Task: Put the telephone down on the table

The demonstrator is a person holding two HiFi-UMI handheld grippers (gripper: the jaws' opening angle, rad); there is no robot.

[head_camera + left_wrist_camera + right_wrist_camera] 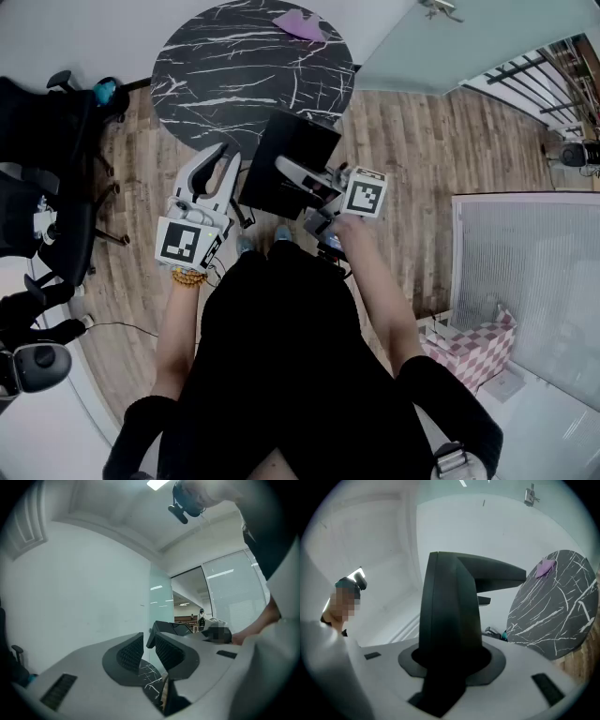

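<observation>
Right gripper view: right tongs clenched on black telephone; left tongs slightly parted, empty.

You get soft, even light from a ceiling light; shadows are faint. Fisheye bends the edges, corners go black, and the telephone shows nearly featureless, perhaps slightly blurred.

Table: black marble w/ white veins; scrap: purple; phone: plain black; L gripper & R gripper: pale grey shells, black ribbed pads; marker cubes: b/w squares; floor: brown wood planks; box: pink/white checks; bracelet: amber beads; clothes: black; chair: black, w/ teal bit; wall: off-white; glass panel: pale green.
</observation>
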